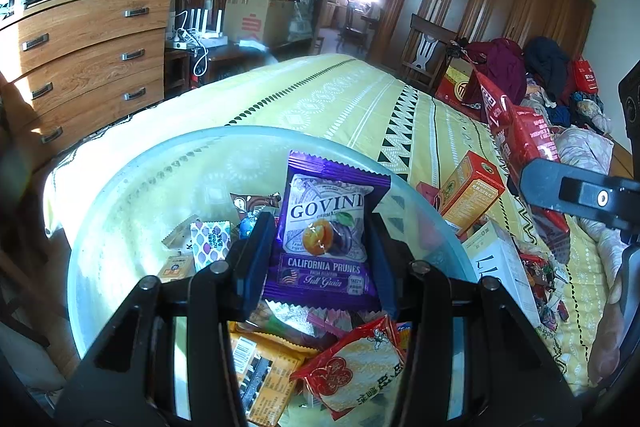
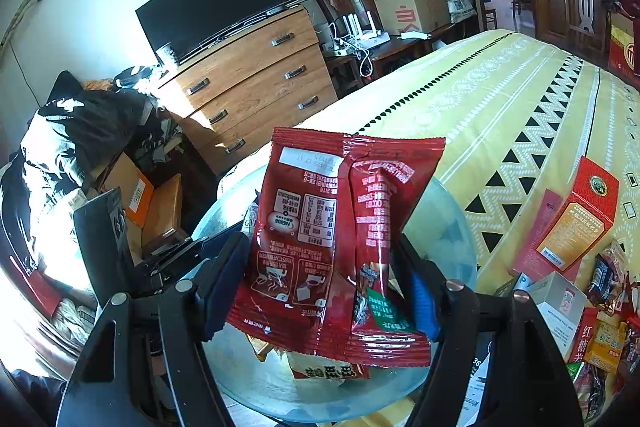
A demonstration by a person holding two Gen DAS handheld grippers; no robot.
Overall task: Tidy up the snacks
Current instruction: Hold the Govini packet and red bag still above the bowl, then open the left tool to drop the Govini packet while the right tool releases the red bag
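Observation:
My left gripper (image 1: pixel 318 251) is shut on a purple prune packet (image 1: pixel 326 235) and holds it above a clear glass bowl (image 1: pixel 132 195) on the yellow bed. Several small snacks lie in the bowl, among them a red-and-yellow cracker pack (image 1: pixel 360 363) and an orange packet (image 1: pixel 264 375). My right gripper (image 2: pixel 320 279) is shut on a red sachet (image 2: pixel 336 239), held over the same bowl (image 2: pixel 448 231). The right gripper and its red sachet (image 1: pixel 524 143) also show at the right of the left wrist view.
Orange-red box (image 1: pixel 470 191) and a white box (image 1: pixel 500 263) lie on the bedspread (image 1: pixel 340 95) right of the bowl, with loose snacks (image 2: pixel 604 339). A wooden dresser (image 1: pixel 88 59) with a TV stands left; clothes pile at the bed's far right.

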